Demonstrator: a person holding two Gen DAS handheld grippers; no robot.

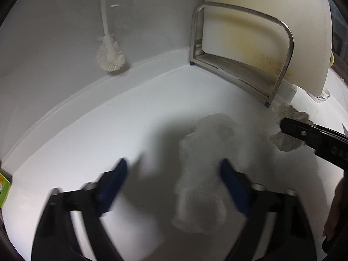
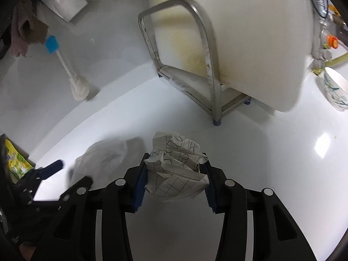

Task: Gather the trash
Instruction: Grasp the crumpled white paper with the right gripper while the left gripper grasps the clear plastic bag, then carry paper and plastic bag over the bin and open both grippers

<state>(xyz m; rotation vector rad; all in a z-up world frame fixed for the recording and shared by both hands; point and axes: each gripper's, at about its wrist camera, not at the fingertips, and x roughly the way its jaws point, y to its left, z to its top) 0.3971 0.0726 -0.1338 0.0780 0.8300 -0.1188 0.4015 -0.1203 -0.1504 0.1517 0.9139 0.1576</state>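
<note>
A crumpled clear plastic bag (image 1: pixel 202 174) lies on the white counter (image 1: pixel 108 130) between the wide-open fingers of my left gripper (image 1: pixel 174 165); it is blurred and touches neither finger clearly. It also shows in the right wrist view (image 2: pixel 102 156). My right gripper (image 2: pixel 175 163) is shut on a crumpled paper with a black grid print (image 2: pixel 174 163), held just above the counter. That paper (image 1: pixel 289 113) and the right gripper's finger (image 1: pixel 308 132) show at the right in the left wrist view.
A steel rack (image 2: pixel 180 54) holding a stained white cutting board (image 2: pixel 250 43) stands at the back. A white bottle brush with a blue handle (image 1: pixel 108 50) leans on the wall. A green-yellow packet (image 2: pixel 17 161) lies at the left and a patterned bowl (image 2: pixel 335 87) at the right.
</note>
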